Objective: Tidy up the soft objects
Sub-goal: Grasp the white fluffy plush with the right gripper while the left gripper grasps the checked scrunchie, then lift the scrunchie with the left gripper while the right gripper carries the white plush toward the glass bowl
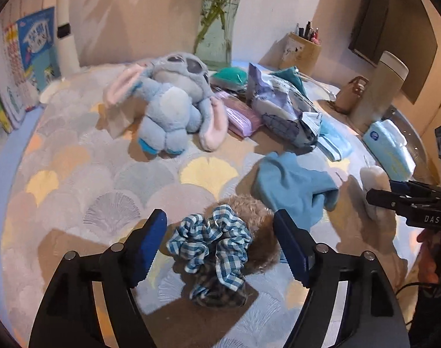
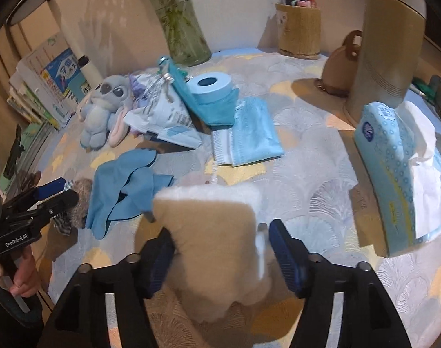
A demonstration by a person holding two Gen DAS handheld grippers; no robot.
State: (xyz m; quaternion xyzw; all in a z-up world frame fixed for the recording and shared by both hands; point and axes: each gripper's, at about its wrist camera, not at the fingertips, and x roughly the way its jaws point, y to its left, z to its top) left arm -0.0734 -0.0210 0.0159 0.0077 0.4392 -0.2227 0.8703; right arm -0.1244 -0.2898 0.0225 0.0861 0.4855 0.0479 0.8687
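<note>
- Left claw (image 1: 220, 249) stands spread over my counter (image 1: 104, 174), pads clear of the checked scrunchie (image 1: 211, 249) lying between them, a furry brown scrunchie (image 1: 261, 232) touching it at three o'clock.
- Right claw (image 2: 220, 258) is released too; the cream plush (image 2: 211, 232) sits between its pads, brushing the left one.
- Blue cloth (image 2: 124, 182) lies at ten o'clock of that plush.

Warm, dim indoor light; hard shadows on the tablecloth (image 1: 75, 156); fisheye bending, dark corners; slight softness throughout.

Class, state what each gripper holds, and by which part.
Left gripper: nothing; jaws open around the checked scrunchie. Right gripper: cannot tell; cream plush sits between them.
</note>
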